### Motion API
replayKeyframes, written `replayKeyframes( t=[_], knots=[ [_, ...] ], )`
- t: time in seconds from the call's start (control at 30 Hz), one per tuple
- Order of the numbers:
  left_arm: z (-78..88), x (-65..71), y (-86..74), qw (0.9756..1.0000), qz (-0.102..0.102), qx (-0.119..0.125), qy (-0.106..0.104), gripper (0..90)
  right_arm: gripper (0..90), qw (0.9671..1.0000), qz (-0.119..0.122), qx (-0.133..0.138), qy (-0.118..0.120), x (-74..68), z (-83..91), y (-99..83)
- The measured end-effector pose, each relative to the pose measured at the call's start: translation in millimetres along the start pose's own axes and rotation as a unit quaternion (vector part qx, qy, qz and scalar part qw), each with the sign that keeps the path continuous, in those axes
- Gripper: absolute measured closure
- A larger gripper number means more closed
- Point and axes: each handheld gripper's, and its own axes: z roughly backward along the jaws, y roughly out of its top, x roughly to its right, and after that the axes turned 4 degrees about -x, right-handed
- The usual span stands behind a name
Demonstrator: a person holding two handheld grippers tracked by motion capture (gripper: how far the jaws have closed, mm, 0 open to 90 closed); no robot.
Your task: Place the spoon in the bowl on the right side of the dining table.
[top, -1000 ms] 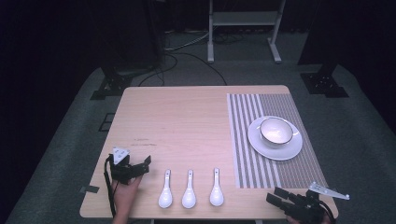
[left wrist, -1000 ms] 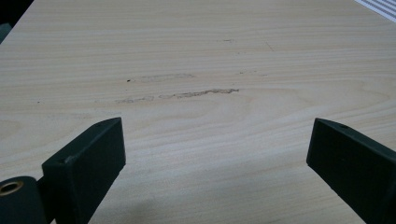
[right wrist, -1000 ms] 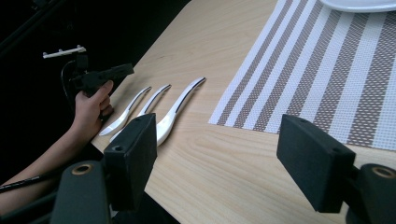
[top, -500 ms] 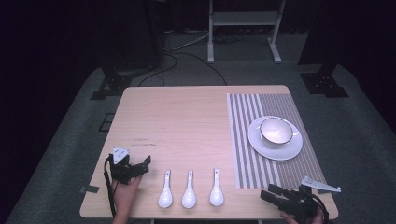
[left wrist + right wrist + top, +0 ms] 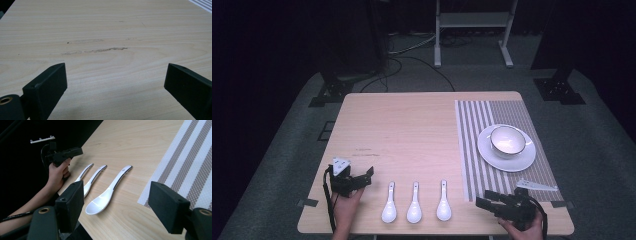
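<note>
Three white ceramic spoons lie side by side near the table's front edge: left spoon (image 5: 388,204), middle spoon (image 5: 414,204), right spoon (image 5: 443,201). My right gripper (image 5: 485,199) is low at the front, just right of them, open and pointing left. In the right gripper view its open jaws (image 5: 117,193) frame the right spoon (image 5: 108,194), with the other two spoons (image 5: 92,180) beyond. My left gripper (image 5: 367,177) is held left of the spoons, open, over bare wood (image 5: 115,77). It also shows in the right gripper view (image 5: 72,152).
A grey-and-white striped placemat (image 5: 482,125) covers the table's right side. On it a white plate (image 5: 512,162) carries a white bowl (image 5: 508,140). The wooden tabletop (image 5: 407,130) stretches behind the spoons. Dark floor, cables and stands surround the table.
My right gripper has moved left from the front right corner toward the spoons. The left gripper, spoons and bowl have stayed put.
</note>
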Motion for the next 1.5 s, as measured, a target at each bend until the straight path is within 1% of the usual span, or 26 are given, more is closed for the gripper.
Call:
replayKeyframes(
  t=[0.3,0.5,0.63,0.83,0.87,1.0,1.3,1.5],
  knots=[
    [0.2,-0.2,0.0,1.0000,0.000,0.000,0.000,3.3,28.0,0.9997,-0.006,-0.018,0.013,-0.6,-16.1,10.4],
    [0.3,-0.4,-0.1,1.0000,0.001,0.001,0.000,3.3,28.0,0.9994,-0.010,-0.028,0.017,-0.5,-24.6,15.8],
    [0.4,-0.5,-0.1,1.0000,0.002,0.001,0.000,3.3,28.0,0.9987,-0.016,-0.042,0.022,-1.2,-35.1,21.4],
    [0.5,-0.7,-0.1,1.0000,0.003,0.002,-0.001,3.3,28.0,0.9980,-0.017,-0.055,0.027,-3.5,-47.8,27.2],
    [0.5,-0.7,-0.1,1.0000,0.003,0.002,-0.001,3.3,28.0,0.9980,-0.017,-0.055,0.027,-3.5,-47.8,27.2],
    [0.4,-0.7,-0.3,1.0000,0.005,0.004,-0.001,3.3,28.0,0.9972,-0.017,-0.067,0.029,-4.5,-59.1,31.2],
    [0.3,-1.0,-0.3,1.0000,0.006,0.004,-0.001,3.3,28.1,0.9954,-0.022,-0.090,0.027,-2.4,-78.0,39.1],
    [0.3,-1.0,-0.3,1.0000,0.006,0.004,-0.002,3.3,28.3,0.9942,-0.033,-0.099,0.023,1.2,-87.1,40.6]
  ],
)
